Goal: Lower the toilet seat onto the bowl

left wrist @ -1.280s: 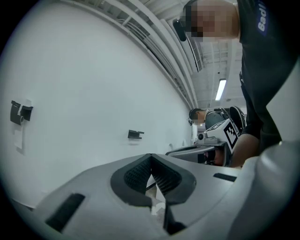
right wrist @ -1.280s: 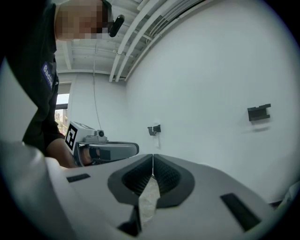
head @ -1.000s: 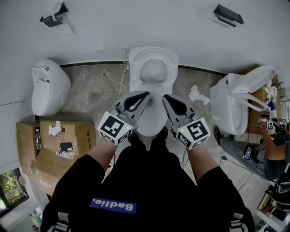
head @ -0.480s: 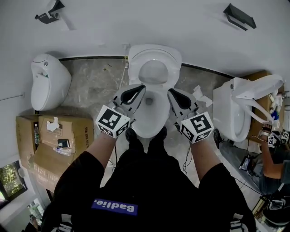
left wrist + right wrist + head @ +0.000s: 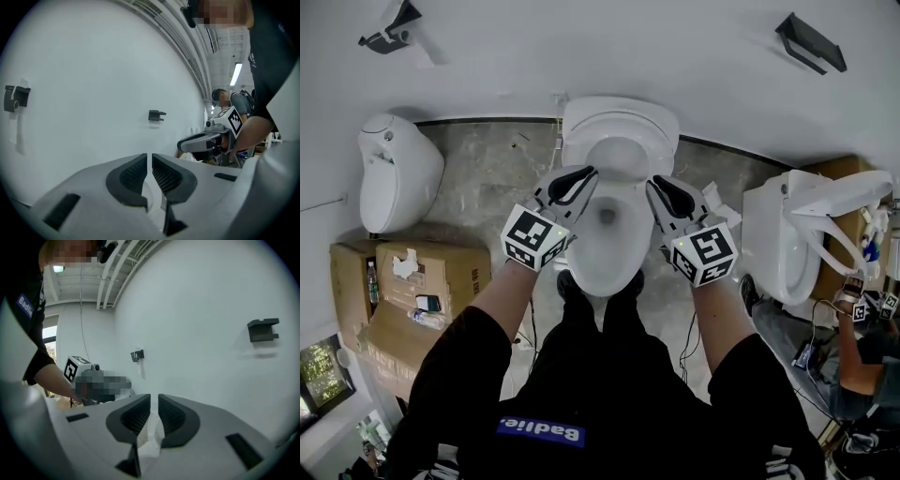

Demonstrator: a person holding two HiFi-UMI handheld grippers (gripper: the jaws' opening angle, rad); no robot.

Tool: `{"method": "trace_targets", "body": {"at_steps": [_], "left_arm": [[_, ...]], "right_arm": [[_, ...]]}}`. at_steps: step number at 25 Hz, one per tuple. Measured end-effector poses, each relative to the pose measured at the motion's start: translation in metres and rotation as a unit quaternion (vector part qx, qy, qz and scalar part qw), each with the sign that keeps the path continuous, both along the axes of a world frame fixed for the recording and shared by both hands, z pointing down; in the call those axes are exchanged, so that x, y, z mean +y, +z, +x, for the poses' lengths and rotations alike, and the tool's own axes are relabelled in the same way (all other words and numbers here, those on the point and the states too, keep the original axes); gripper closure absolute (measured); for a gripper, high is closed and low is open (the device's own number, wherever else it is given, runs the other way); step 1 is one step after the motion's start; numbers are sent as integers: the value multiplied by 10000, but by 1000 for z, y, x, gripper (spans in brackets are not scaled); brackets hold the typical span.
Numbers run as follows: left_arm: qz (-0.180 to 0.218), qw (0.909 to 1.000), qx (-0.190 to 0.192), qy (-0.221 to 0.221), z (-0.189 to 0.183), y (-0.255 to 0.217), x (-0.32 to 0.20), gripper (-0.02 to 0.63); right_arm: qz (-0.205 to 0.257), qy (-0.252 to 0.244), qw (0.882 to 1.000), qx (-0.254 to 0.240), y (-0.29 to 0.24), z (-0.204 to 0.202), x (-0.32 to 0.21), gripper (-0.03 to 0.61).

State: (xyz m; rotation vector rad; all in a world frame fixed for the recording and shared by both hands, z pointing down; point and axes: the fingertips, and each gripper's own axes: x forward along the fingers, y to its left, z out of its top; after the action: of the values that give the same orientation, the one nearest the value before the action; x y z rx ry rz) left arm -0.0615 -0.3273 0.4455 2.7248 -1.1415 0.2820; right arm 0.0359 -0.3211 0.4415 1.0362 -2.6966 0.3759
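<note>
Head view shows left gripper (image 5: 581, 178) and right gripper (image 5: 658, 187), jaws closed and empty. Just ahead stands the seat (image 5: 577, 139), probably stiff, slick plastic, best hooked at its top rim.

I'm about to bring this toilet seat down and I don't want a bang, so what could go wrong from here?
1. Both hand-held grippers, left and right, are shut. They may only nudge the raised toilet seat rather than hold it, so it could drop hard onto the bowl.
2. A cable lies on the floor by the person's feet; a step could snag it.
</note>
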Motion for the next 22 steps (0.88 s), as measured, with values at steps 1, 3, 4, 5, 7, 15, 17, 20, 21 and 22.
{"method": "trace_targets", "body": {"at_steps": [1,3,4,5,7,15,17,20,21,22], "left_arm": [[-35,10000,-60,-8,-1,7,-5,595],[-93,9998,-183,-25,-4,21,-15,594],[-117,9997,-230,-27,-6,27,-20,594],[-141,9995,-265,-26,-8,32,-25,579],[-177,9993,-314,-31,-12,39,-35,531],[-164,9967,-789,-5,-28,67,-72,511],[-130,9956,-924,14,-33,74,-81,508],[-60,9939,-1099,61,-36,85,-91,505],[-51,9933,-1152,90,-35,89,-94,502],[-59,9927,-1199,121,-35,93,-97,500]], "right_arm": [[-1,-2,10000,53,6,1,-4,548],[-16,-4,9999,169,17,1,-13,548],[-42,-5,9998,219,23,1,-18,546],[-76,-9,9996,261,28,0,-23,545],[-125,-39,9994,330,36,-1,-33,523],[-13,-260,9963,823,61,-3,-67,455],[71,-310,9945,996,67,-3,-76,442],[122,-314,9921,1205,79,1,-89,437],[105,-299,9918,1241,84,3,-93,437],[82,-281,9915,1270,88,5,-96,437]]}}
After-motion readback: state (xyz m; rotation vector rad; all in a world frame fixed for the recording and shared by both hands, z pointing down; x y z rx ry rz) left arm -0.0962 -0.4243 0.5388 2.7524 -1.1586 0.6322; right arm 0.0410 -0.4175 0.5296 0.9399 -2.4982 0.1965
